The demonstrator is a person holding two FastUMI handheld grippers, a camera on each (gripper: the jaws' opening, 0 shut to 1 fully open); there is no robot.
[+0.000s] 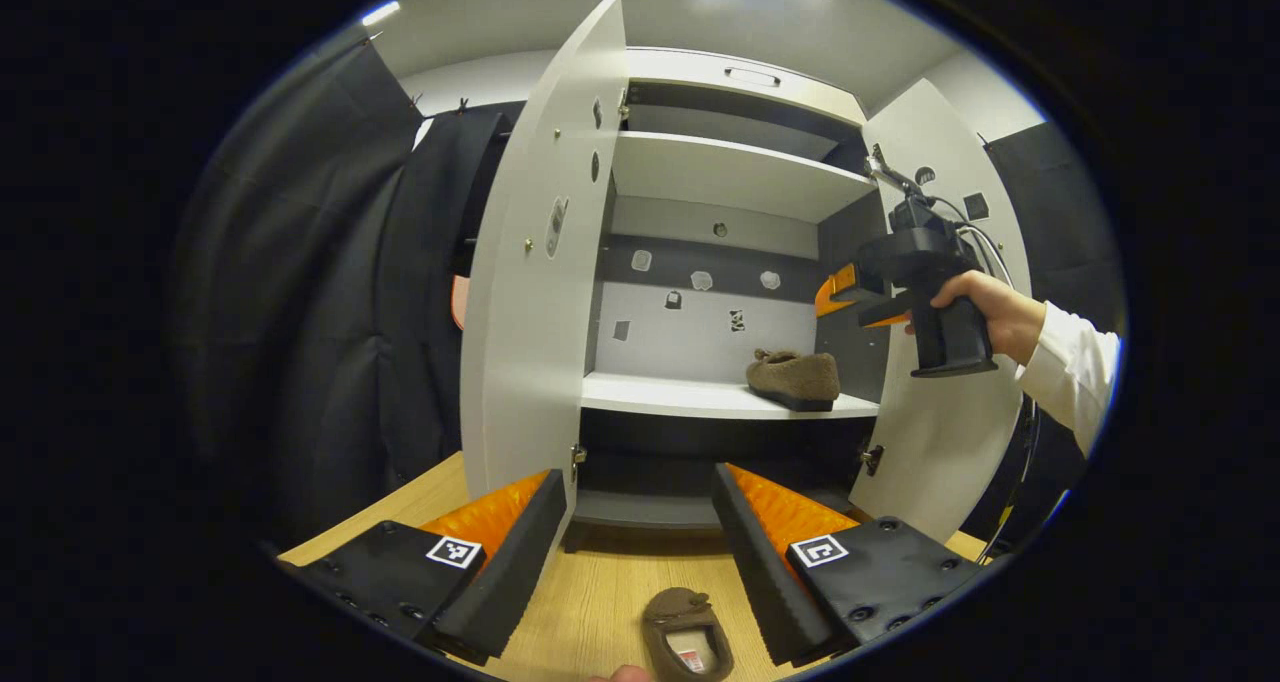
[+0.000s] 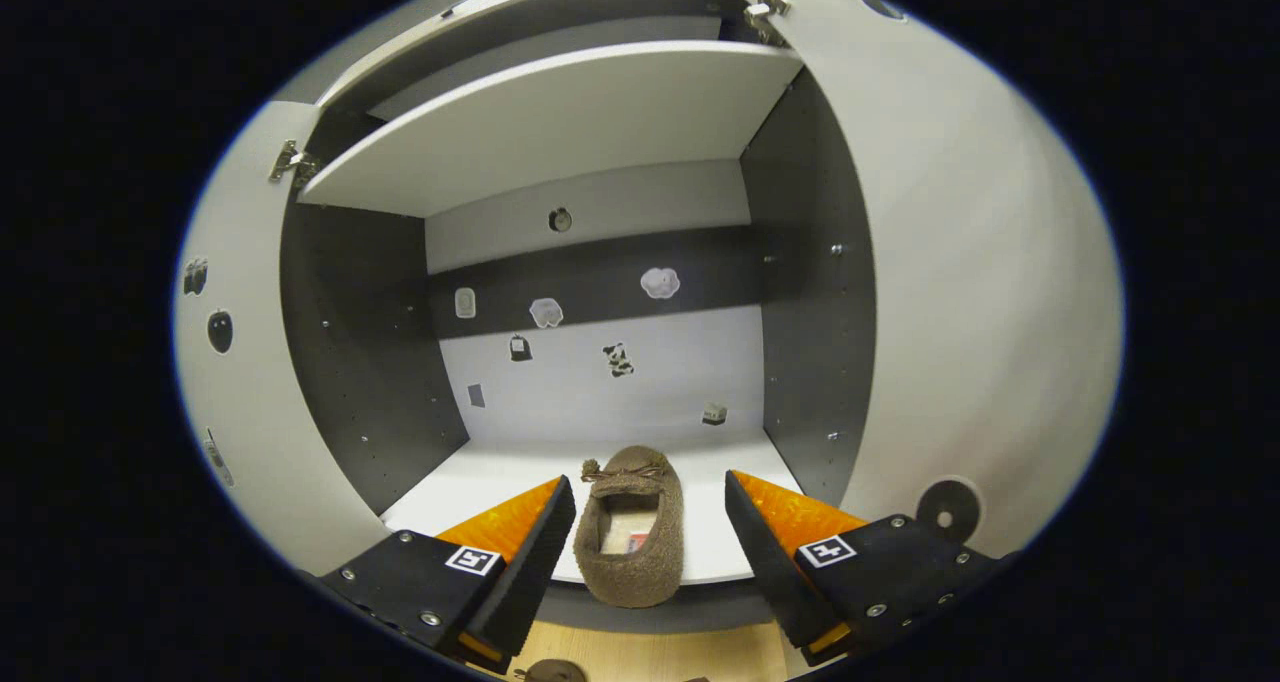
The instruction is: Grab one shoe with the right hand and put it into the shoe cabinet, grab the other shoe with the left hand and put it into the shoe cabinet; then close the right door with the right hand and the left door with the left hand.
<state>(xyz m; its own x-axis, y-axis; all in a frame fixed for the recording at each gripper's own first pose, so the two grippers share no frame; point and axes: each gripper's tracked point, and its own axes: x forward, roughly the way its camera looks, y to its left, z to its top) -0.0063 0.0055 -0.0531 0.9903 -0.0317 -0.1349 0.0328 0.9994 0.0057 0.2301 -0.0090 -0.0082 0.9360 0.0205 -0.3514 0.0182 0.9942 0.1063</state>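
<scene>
Two brown fuzzy shoes are in play. One shoe sits on the middle shelf of the white cabinet, toe pointing inward, its heel just over the shelf's front edge. In the right gripper view it lies at 6 o'clock, between the fingers of the right gripper, which stand wide apart and do not touch it. A small bow shows on its toe, and a label inside is too small to read.

In the left gripper view the same shoe rests at about 4 o'clock from the frame's centre, on the shelf's right side. The second shoe lies on the wooden counter at 6 o'clock, in front of the cabinet, opening up, with a red and white label inside that cannot be read. The left gripper hovers above it with fingers spread wide, apart from it.

Both doors stand open: the left door at 9 o'clock, the right door at 3 o'clock. A hand in a white sleeve holds the right gripper's handle at 3 o'clock, just beside the right door.

Small stickers dot the cabinet's back wall; none carries readable writing. Each gripper bears square black-and-white marker tags.
</scene>
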